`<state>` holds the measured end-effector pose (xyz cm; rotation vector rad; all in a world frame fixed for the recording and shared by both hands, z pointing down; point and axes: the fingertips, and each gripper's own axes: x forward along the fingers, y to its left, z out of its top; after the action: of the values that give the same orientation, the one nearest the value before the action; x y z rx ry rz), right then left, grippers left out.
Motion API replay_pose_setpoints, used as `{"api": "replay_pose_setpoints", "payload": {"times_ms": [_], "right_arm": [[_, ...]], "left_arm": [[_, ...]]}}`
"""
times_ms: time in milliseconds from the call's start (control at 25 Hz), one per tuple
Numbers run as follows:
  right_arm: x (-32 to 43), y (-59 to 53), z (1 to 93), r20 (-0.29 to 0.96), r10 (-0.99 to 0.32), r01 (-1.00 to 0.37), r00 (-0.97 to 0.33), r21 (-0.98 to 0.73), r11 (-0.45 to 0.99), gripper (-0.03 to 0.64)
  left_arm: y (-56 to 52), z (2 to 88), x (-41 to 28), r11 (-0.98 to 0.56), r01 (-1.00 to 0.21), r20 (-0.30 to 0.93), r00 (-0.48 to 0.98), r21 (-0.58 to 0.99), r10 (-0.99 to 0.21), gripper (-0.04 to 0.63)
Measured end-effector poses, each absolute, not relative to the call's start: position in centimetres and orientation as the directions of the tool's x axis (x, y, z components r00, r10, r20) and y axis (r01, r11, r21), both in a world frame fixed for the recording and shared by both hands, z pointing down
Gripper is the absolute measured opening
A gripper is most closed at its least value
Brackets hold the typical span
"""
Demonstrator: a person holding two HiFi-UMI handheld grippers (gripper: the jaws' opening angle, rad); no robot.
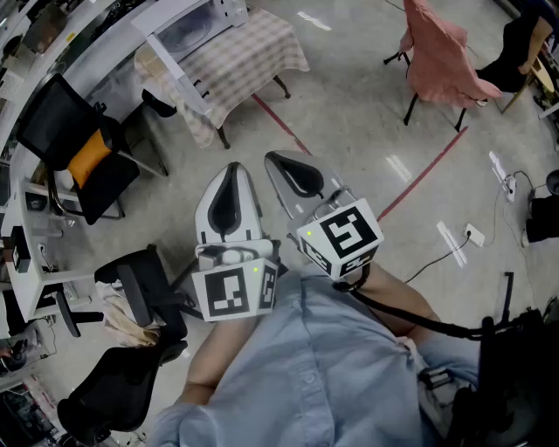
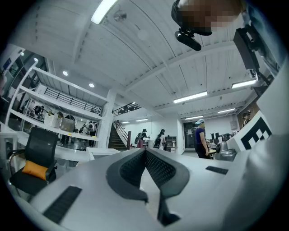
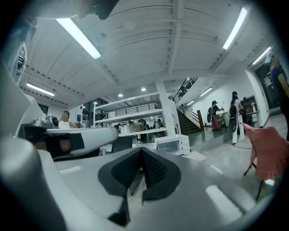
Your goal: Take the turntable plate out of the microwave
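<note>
Both grippers are held close to the person's chest, level and side by side, well short of the microwave. My left gripper (image 1: 232,169) (image 2: 145,151) is shut with nothing between its dark pads. To its right, my right gripper (image 1: 279,160) (image 3: 141,151) is also shut and empty. The white microwave (image 1: 194,26) (image 3: 174,144) stands on a table with a checked cloth (image 1: 249,61) some way ahead across the floor. Its inside does not show, and the turntable plate is in none of the views.
A black chair with an orange cushion (image 1: 83,161) and other office chairs (image 1: 144,297) stand at the left by white desks. A chair draped in pink cloth (image 1: 441,57) is at the far right. Red tape lines (image 1: 424,175) and cables (image 1: 454,249) cross the floor. People stand far off.
</note>
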<state>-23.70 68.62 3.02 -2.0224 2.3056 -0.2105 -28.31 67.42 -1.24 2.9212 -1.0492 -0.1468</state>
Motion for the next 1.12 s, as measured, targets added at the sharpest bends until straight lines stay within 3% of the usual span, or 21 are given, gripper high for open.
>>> {"api": "replay_pose_setpoints", "payload": {"times_ms": [600,1120], "right_arm": [[-20.2,69.9,3.9,0.019,-0.990,-0.967,-0.138,-0.219,0.131,-0.002],[-12.7,70.9,5.5,0.018,-0.993,-0.958,-0.116,-0.265,0.107,-0.002]], "left_arm": [[68.8,-0.2,-24.2,-0.789,-0.612,-0.039,0.789,0.042,-0.614,0.008],[70.4,1.4,-17.5,-0.804,-0.595,0.002,0.804,0.017,-0.595,0.008]]}}
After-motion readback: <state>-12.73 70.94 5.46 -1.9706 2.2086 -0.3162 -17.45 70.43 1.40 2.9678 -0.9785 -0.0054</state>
